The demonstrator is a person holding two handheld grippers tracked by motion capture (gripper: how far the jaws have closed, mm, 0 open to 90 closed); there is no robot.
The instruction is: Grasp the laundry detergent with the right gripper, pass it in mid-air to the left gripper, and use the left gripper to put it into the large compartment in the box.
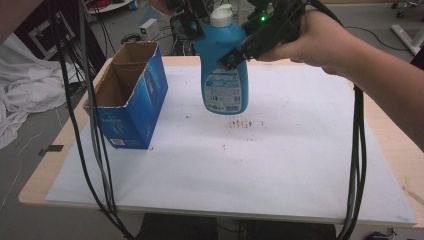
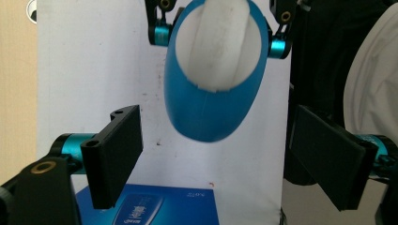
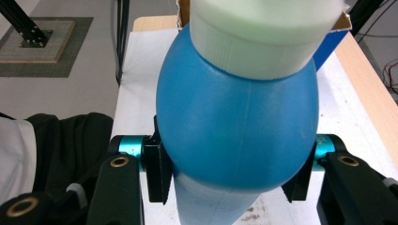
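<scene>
A blue bottle (image 1: 225, 80) with a white cap (image 1: 221, 15) hangs upright in the air above the white board. My right gripper (image 1: 212, 44) is shut on its upper body, one jaw on each side; in the right gripper view the bottle (image 3: 237, 126) bulges between the black pads (image 3: 157, 171). In the left gripper view, my left gripper (image 2: 216, 124) looks down on the cap (image 2: 218, 44) from above. Its jaws stand open, wide apart and clear of the bottle (image 2: 206, 115).
An open-topped blue cardboard box (image 1: 132, 95) stands on the left of the white board (image 1: 280, 160), which lies on a wooden table (image 1: 395, 145). Black cables (image 1: 90, 125) hang over the box's left side, and more cables (image 1: 356, 150) hang at the right. Faint marks (image 1: 242, 122) stain the board under the bottle.
</scene>
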